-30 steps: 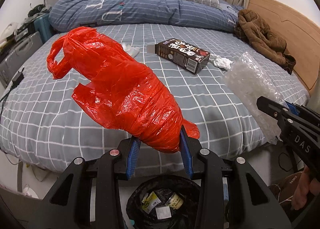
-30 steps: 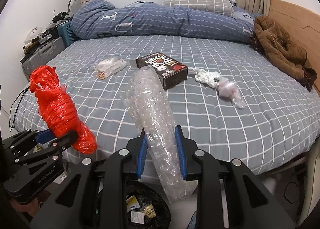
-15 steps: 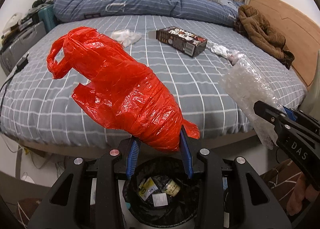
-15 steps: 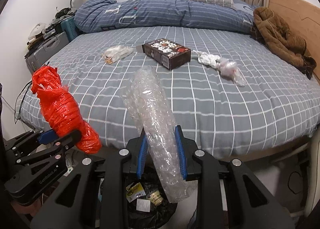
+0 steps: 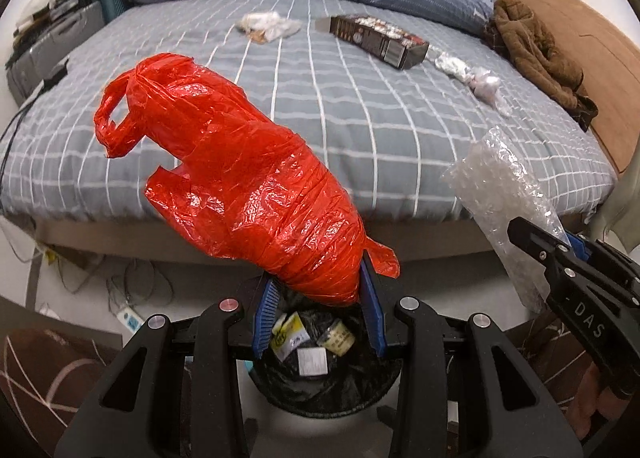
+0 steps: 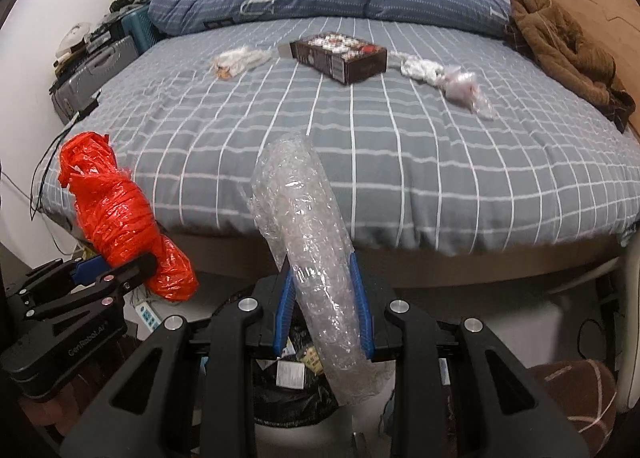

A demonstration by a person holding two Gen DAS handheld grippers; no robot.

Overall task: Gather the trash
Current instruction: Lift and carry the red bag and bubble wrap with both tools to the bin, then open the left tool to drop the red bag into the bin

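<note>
Currently the red plastic bag (image 5: 248,194) is pinched at its lower, bunched end by the left gripper (image 5: 318,310), whose blue fingers (image 5: 265,312) close narrowly on the crumpled film; the loose handle end stands up and away, over the bed edge. The bag appears light, soft and slick, so a hold on the gathered, twisted part is judged safer than on a single layer, which could slip or tear. The right gripper (image 6: 322,314) clamps the roll of bubble wrap (image 6: 308,250) near its lower third; this item also looks light and springy, and it compresses under the fingers. Both loads hang directly above the black-lined trash bin (image 5: 320,382), which already contains small packets. Release over the bin opening appears to be the step in hand. Farther out, on the bed (image 6: 360,146), a dark carton (image 6: 340,56), a crumpled wrapper (image 6: 238,60) and a white plastic wad (image 6: 444,78) remain uncollected.
</note>
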